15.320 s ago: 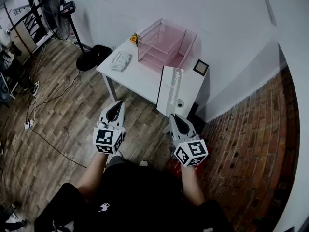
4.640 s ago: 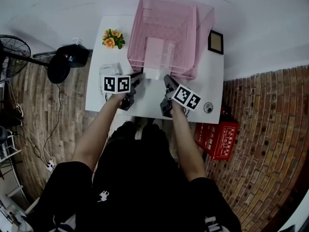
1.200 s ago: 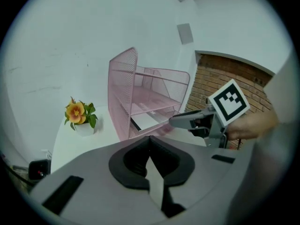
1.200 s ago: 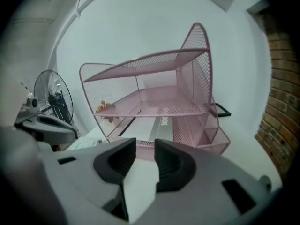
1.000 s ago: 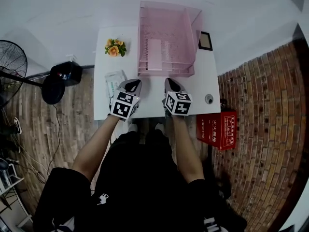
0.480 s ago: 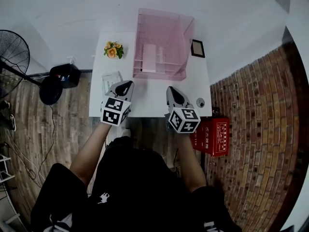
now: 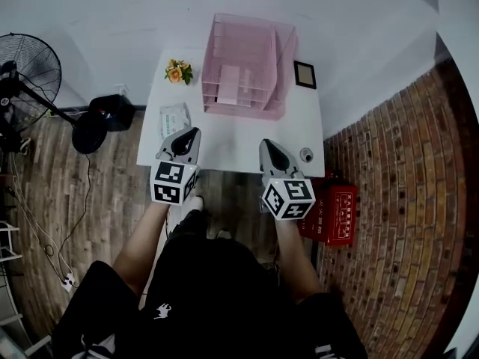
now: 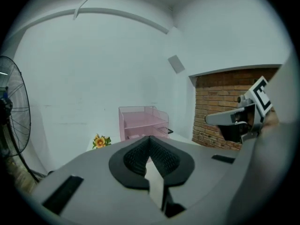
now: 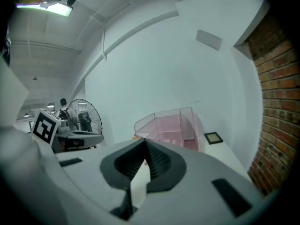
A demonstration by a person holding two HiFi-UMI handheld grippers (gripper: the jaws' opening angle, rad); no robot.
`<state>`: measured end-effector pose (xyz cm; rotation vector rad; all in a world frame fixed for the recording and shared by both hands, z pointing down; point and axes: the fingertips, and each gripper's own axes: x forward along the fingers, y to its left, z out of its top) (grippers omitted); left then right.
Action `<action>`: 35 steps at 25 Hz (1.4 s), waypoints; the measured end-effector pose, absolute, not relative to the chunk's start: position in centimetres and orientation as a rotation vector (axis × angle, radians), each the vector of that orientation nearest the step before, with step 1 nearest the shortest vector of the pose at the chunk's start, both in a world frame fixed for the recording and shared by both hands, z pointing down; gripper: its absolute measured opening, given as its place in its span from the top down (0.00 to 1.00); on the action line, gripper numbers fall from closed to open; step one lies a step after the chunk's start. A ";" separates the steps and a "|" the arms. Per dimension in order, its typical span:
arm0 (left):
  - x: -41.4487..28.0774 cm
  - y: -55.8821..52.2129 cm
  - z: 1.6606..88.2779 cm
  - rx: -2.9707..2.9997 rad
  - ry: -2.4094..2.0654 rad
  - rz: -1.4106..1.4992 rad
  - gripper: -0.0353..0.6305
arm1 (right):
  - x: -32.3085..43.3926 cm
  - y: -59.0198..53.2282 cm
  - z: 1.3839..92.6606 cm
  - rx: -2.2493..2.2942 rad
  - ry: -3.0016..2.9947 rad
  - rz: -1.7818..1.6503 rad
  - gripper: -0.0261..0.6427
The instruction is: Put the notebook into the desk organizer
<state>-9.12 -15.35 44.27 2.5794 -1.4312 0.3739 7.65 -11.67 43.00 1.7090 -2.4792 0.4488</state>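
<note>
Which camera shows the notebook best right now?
The head view: it looks down on the white notebook lying inside the pink desk organizer. Both gripper views show the desk organizer only from the side, and the notebook cannot be made out there.

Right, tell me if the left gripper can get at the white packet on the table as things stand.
Probably yes: the left gripper, shut and empty, is held by the front of the table, the white packet lies beyond its tip, and nothing stands between them. Its jaws would have to open first.
</note>
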 end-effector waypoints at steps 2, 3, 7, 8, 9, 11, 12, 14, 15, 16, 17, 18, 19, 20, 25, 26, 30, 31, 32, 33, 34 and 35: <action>-9.2 -13.9 43.5 2.578 -1.457 0.357 0.94 | 8.0 -10.4 42.3 1.708 -2.502 0.438 0.96; -9.2 -13.1 43.2 2.577 -1.468 0.350 0.94 | 8.1 -9.7 42.1 1.706 -2.511 0.435 0.96; -9.2 -10.1 42.4 2.580 -1.510 0.331 0.94 | 8.5 -7.0 41.8 1.690 -2.538 0.422 0.96; -9.1 -9.4 42.3 2.578 -1.519 0.325 0.94 | 8.7 -6.3 41.8 1.687 -2.543 0.419 0.96; -9.1 -8.7 42.1 2.576 -1.528 0.320 0.94 | 8.8 -5.6 41.7 1.685 -2.549 0.416 0.96; -9.2 -7.3 41.9 2.569 -1.544 0.309 0.94 | 9.1 -4.4 41.2 1.682 -2.562 0.405 0.96; -9.3 -6.8 41.8 2.567 -1.551 0.303 0.94 | 9.2 -3.9 41.0 1.680 -2.570 0.394 0.96; -9.3 -5.6 41.5 2.565 -1.570 0.289 0.94 | 9.5 -2.9 40.5 1.676 -2.583 0.373 0.96; -9.3 -5.0 41.3 2.564 -1.580 0.281 0.94 | 9.6 -2.4 40.3 1.674 -2.588 0.365 0.96; -9.3 -4.5 41.0 2.564 -1.591 0.274 0.94 | 9.8 -1.9 40.2 1.672 -2.591 0.360 0.96; -9.3 -4.0 40.7 2.565 -1.601 0.268 0.94 | 9.9 -1.4 40.1 1.670 -2.593 0.355 0.96; -9.3 -3.5 40.5 2.567 -1.609 0.262 0.94 | 10.0 -0.9 40.0 1.669 -2.594 0.349 0.96; -9.3 -3.1 40.2 2.569 -1.617 0.256 0.94 | 10.2 -0.4 39.9 1.669 -2.595 0.343 0.96; -9.4 -2.8 39.9 2.571 -1.624 0.248 0.94 | 10.3 -0.1 39.7 1.669 -2.596 0.335 0.96; -9.1 -1.5 38.9 2.580 -1.649 0.216 0.94 | 11.3 1.1 38.8 1.690 -2.603 0.302 0.96; -9.0 -1.3 38.8 2.583 -1.652 0.217 0.94 | 11.4 1.4 38.7 1.693 -2.602 0.297 0.96; -8.8 -1.0 38.6 2.589 -1.660 0.217 0.94 | 11.9 1.9 38.5 1.700 -2.605 0.286 0.96; -8.7 -0.9 38.6 2.589 -1.659 0.219 0.94 | 12.0 2.0 38.5 1.700 -2.605 0.287 0.96; -8.6 -0.8 38.6 2.589 -1.659 0.221 0.94 | 12.2 2.1 38.5 1.700 -2.605 0.287 0.96; -8.5 -0.8 38.7 2.590 -1.659 0.223 0.94 | 12.3 2.1 38.5 1.699 -2.604 0.287 0.96; -8.4 -0.7 38.7 2.592 -1.659 0.224 0.94 | 12.3 2.2 38.5 1.700 -2.604 0.286 0.96; -8.3 -0.8 38.7 2.594 -1.659 0.226 0.94 | 12.4 2.2 38.5 1.700 -2.604 0.284 0.96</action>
